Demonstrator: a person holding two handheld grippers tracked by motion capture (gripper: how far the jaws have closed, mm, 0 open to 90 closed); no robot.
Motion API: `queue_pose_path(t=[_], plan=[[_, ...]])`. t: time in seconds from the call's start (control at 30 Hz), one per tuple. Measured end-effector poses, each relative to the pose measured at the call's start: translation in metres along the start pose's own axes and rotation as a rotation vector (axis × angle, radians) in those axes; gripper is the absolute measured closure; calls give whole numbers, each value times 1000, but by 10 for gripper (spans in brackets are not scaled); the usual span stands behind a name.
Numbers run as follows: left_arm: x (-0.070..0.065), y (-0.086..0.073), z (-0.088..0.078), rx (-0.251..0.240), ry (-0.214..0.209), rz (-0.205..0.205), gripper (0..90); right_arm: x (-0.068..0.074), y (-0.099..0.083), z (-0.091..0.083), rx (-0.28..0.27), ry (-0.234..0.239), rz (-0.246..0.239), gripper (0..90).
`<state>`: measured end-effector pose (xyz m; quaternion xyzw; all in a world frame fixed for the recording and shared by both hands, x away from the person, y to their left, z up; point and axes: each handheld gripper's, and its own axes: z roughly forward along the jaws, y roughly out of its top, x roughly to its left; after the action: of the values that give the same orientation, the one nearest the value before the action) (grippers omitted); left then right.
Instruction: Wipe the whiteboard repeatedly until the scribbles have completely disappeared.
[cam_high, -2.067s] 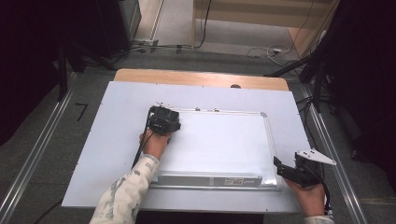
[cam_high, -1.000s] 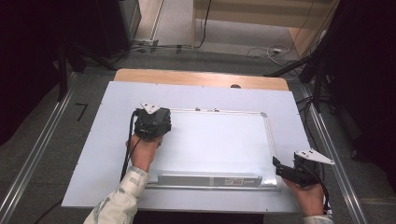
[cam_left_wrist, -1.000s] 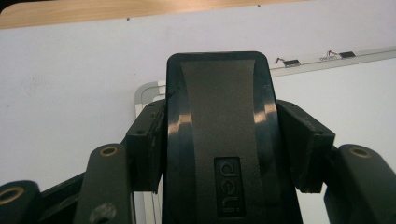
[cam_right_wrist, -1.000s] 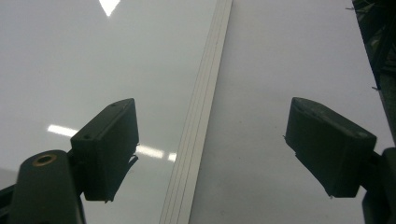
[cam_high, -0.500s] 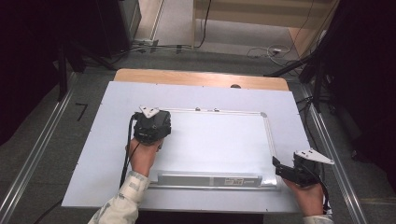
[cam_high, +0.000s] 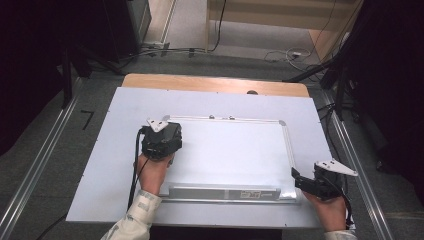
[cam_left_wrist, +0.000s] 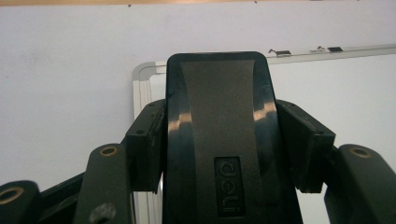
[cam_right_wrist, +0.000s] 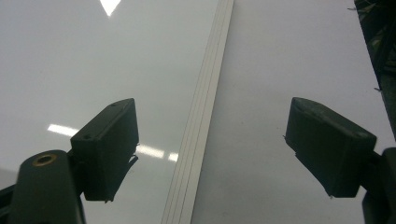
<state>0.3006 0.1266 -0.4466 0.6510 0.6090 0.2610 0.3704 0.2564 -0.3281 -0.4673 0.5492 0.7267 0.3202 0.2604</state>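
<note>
A whiteboard (cam_high: 235, 150) with a silver frame lies flat on the pale table (cam_high: 100, 165). My left gripper (cam_high: 161, 131) sits over the board's far left corner, shut on a black eraser (cam_left_wrist: 219, 121) with a raised logo. Both pads (cam_left_wrist: 147, 144) press the eraser's sides. Past the eraser's tip I see the frame's rounded corner (cam_left_wrist: 142, 74). My right gripper (cam_high: 300, 179) rests by the board's near right corner, open, with nothing between its fingers. In the right gripper view my right gripper (cam_right_wrist: 210, 149) straddles the frame's right rail (cam_right_wrist: 201, 130).
A marker tray (cam_high: 225, 192) runs along the board's near edge. Two small clips (cam_left_wrist: 280, 52) sit on the far rail. A wooden strip (cam_high: 215, 84) borders the table's far side. Cables lie on the floor beyond, and metal rails flank the table.
My left gripper has slid the eraser left along the board to its far left corner, then drifted slightly toward the person. My right gripper has stayed where it was.
</note>
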Motion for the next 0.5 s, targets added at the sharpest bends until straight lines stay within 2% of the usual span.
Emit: queue_pose_path(t=[0.5], plan=[[-2,-8,-12,-20,-5,-36,397,0,0,0,-2,3,-4,159]])
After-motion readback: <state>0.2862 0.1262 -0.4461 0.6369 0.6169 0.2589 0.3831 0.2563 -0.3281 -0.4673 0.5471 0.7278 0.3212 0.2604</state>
